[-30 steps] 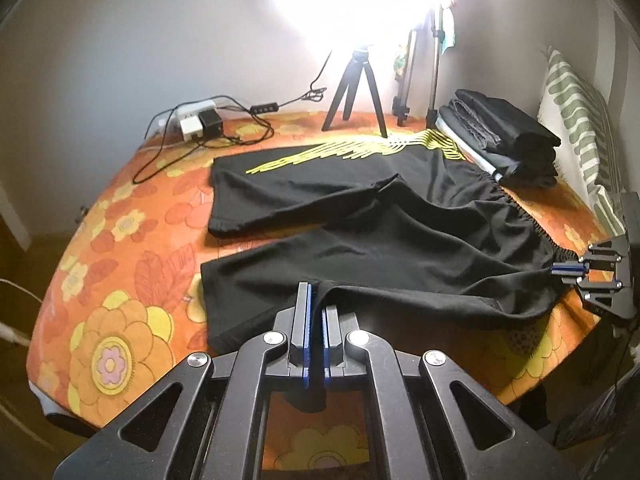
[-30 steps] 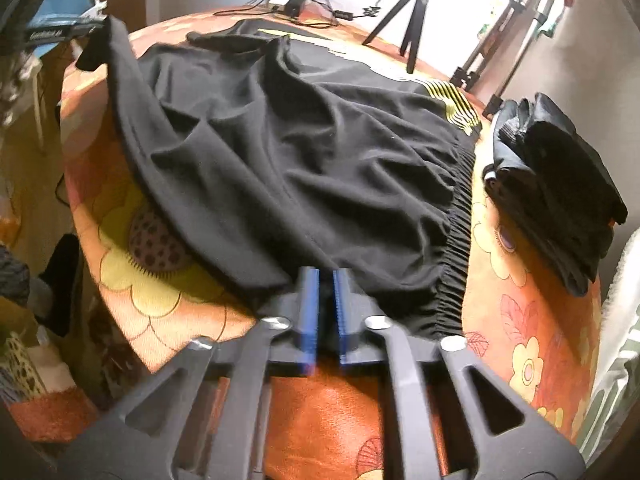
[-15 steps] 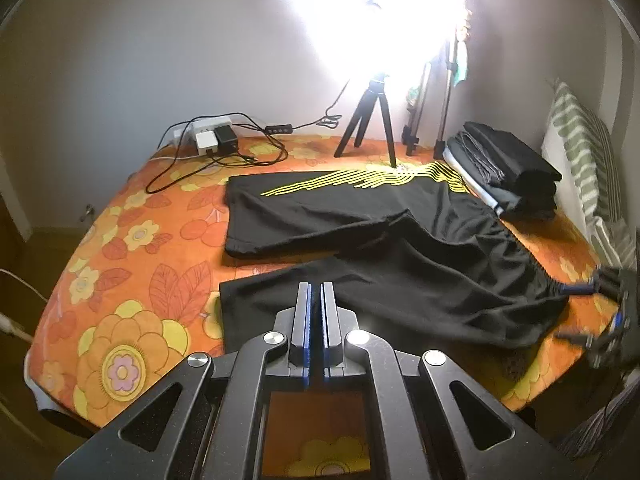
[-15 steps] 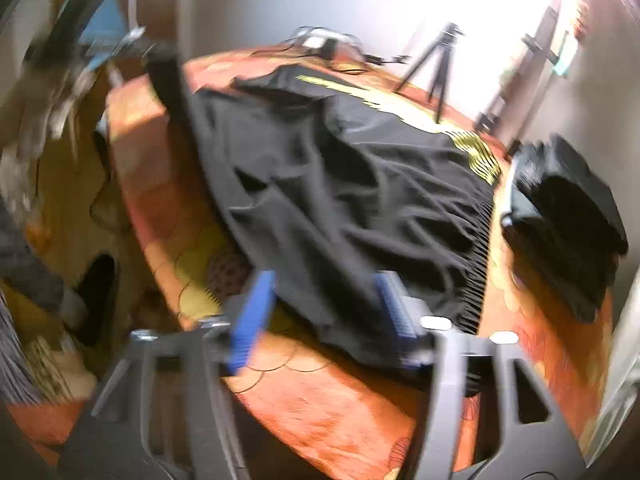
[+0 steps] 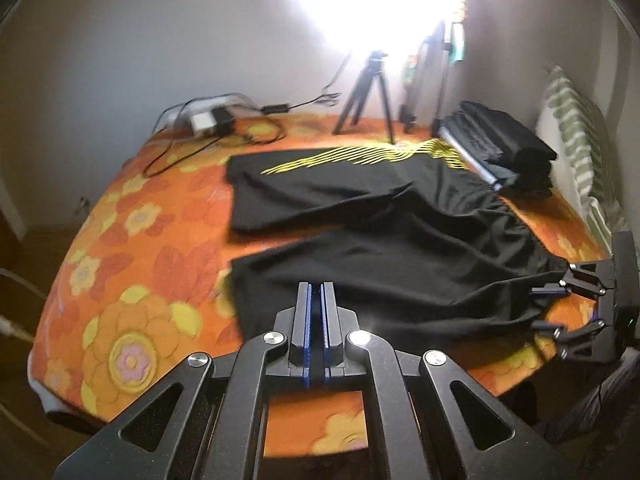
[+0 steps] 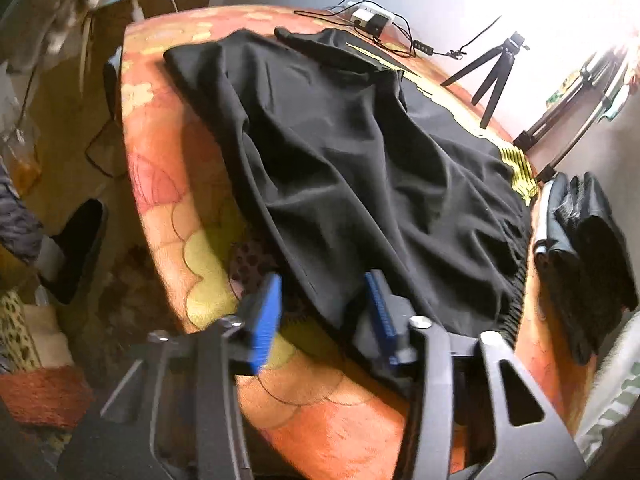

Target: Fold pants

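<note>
Presently | black shorts limp, light, slippery; take waistband corners | left hand-held gripper together, empty | right hand-held gripper apart, just been closing, hem between, unpinched.

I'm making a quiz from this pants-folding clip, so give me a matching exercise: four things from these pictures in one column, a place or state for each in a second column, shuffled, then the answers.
Column one:
1. black pants
2. small tripod
3. folded dark clothes
4. left gripper

Column two:
A. stacked near the striped pillow
B. shut, with nothing between its fingers
C. spread flat on the flowered bedspread
D. standing at the far edge of the bed, under the bright lamp

Pairs: 1-C, 2-D, 3-A, 4-B
</note>
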Tool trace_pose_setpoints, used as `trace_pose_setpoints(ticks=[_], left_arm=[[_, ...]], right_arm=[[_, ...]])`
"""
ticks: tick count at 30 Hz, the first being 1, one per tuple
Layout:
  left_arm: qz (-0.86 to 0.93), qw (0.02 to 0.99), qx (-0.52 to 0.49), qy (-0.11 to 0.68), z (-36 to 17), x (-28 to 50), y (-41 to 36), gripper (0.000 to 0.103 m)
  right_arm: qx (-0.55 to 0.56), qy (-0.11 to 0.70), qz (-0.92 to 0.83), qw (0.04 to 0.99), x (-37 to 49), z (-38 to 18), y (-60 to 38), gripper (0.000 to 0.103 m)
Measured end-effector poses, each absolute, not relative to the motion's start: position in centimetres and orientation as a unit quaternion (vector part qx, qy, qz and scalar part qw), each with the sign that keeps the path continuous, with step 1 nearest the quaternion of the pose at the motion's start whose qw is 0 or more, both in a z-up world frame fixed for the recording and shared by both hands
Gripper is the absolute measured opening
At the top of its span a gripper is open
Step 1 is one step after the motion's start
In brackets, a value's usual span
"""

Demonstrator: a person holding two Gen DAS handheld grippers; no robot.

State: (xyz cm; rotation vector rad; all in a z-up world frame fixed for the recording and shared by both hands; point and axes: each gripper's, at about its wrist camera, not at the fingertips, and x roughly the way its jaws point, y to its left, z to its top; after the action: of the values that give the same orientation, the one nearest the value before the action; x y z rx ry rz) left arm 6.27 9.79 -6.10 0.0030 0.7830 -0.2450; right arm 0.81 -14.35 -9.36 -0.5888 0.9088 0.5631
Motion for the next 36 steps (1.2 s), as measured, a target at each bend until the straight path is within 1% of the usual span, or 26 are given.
trace_pose_setpoints(ticks=[1, 2, 3, 4, 7, 9, 13, 16, 22, 28, 31, 33, 35, 36], left_arm=[[-0.117, 0.914, -0.010, 0.389, -6.4, 6.3, 10.4, 0.018], [-0.117, 0.909, -0.023, 0.400, -6.8, 6.6, 11.0, 0.043], [-0.120, 0.903, -0.040, 0.411, -7.2, 6.8, 11.7, 0.053], [-0.120, 0.900, -0.058, 0.415, -7.8, 6.9, 12.4, 0.056], [-0.121, 0.893, -0.073, 0.427, -9.1, 7.2, 12.9, 0.056], [-0.120, 0.892, -0.059, 0.432, -10.0, 7.5, 12.4, 0.056], [-0.106, 0.895, 0.032, 0.432, -11.1, 8.1, 10.2, 0.056], [-0.095, 0.898, 0.076, 0.422, -11.5, 8.8, 9.4, 0.056], [-0.102, 0.895, 0.082, 0.427, -12.5, 10.5, 9.9, 0.056], [-0.115, 0.892, 0.113, 0.423, -13.2, 10.4, 9.1, 0.056], [-0.123, 0.892, 0.111, 0.420, -13.2, 10.5, 9.1, 0.056], [-0.127, 0.891, 0.107, 0.422, -13.2, 10.6, 9.2, 0.053], [-0.136, 0.891, 0.101, 0.422, -13.2, 10.5, 9.2, 0.045], [-0.141, 0.890, 0.103, 0.421, -13.2, 10.5, 9.0, 0.042]], right_arm=[[-0.275, 0.429, 0.262, 0.819, 1.0, -9.3, -14.3, 0.019], [-0.274, 0.431, 0.258, 0.820, 1.2, -9.3, -14.3, 0.011], [-0.271, 0.433, 0.257, 0.821, 1.4, -9.3, -14.3, 0.010], [-0.267, 0.434, 0.257, 0.821, 1.5, -9.3, -14.3, 0.008], [-0.263, 0.430, 0.254, 0.826, 1.7, -9.0, -14.2, 0.006], [-0.258, 0.429, 0.256, 0.827, 1.7, -8.7, -14.3, 0.006], [-0.262, 0.428, 0.258, 0.826, 1.6, -8.8, -14.1, 0.006], [-0.266, 0.430, 0.260, 0.823, 1.4, -9.1, -13.9, 0.006], [-0.262, 0.434, 0.264, 0.820, 1.4, -9.3, -14.0, 0.006], [-0.260, 0.440, 0.264, 0.818, 1.7, -9.6, -14.0, 0.006], [-0.257, 0.441, 0.264, 0.818, 1.8, -9.6, -13.9, 0.006], [-0.254, 0.442, 0.264, 0.819, 1.9, -9.5, -13.9, 0.006], [-0.253, 0.442, 0.264, 0.819, 1.9, -9.5, -13.9, 0.006], [-0.253, 0.442, 0.264, 0.819, 1.9, -9.5, -13.8, 0.006]])
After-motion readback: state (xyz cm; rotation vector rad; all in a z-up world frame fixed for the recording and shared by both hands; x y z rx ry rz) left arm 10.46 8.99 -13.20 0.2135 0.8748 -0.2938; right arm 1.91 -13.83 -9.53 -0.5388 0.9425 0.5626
